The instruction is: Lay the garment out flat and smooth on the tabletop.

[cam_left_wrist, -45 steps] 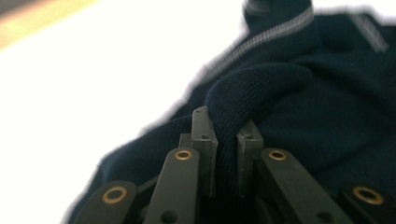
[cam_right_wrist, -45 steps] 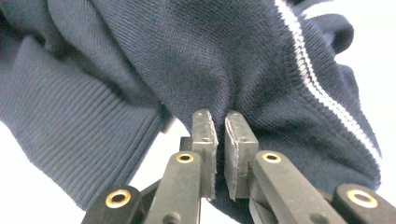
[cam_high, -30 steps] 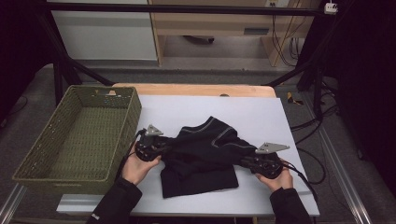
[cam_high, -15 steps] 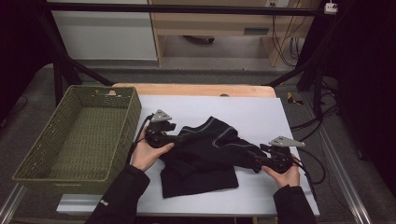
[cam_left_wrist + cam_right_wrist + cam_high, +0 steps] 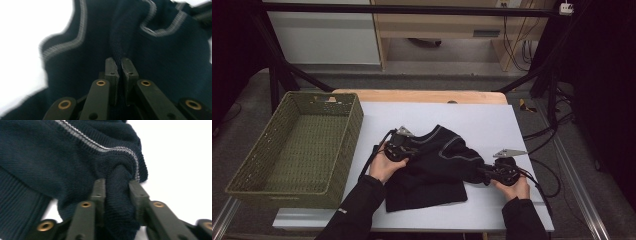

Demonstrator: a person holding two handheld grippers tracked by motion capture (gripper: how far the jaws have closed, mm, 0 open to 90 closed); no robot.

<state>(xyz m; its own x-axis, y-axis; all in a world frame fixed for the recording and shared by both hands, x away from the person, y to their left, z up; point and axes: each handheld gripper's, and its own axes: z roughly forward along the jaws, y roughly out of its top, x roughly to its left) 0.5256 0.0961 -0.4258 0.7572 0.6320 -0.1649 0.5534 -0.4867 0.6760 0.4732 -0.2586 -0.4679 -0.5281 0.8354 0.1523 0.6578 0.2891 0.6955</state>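
A dark navy knitted garment (image 5: pixel 437 160) with grey stripe trim lies crumpled on the white table (image 5: pixel 492 120). My left gripper (image 5: pixel 413 149) is at its upper left part. In the left gripper view its jaws (image 5: pixel 121 66) have just been closing and now pinch a raised fold of the knit (image 5: pixel 162 62). My right gripper (image 5: pixel 483 173) is at the garment's right end. Its jaws (image 5: pixel 117 185) have also just been closing and now squeeze a thick roll of the fabric (image 5: pixel 50 157) beside a striped hem.
A green woven basket (image 5: pixel 354 120) stands at the table's left side, close to my left forearm. Cables (image 5: pixel 542 172) trail off the right gripper over the table's right edge. A wooden strip (image 5: pixel 422 96) borders the far edge.
My left hand has moved right and slightly away from me, onto the garment's upper left part. The right hand has barely shifted. The garment is bunched more between the two grippers.
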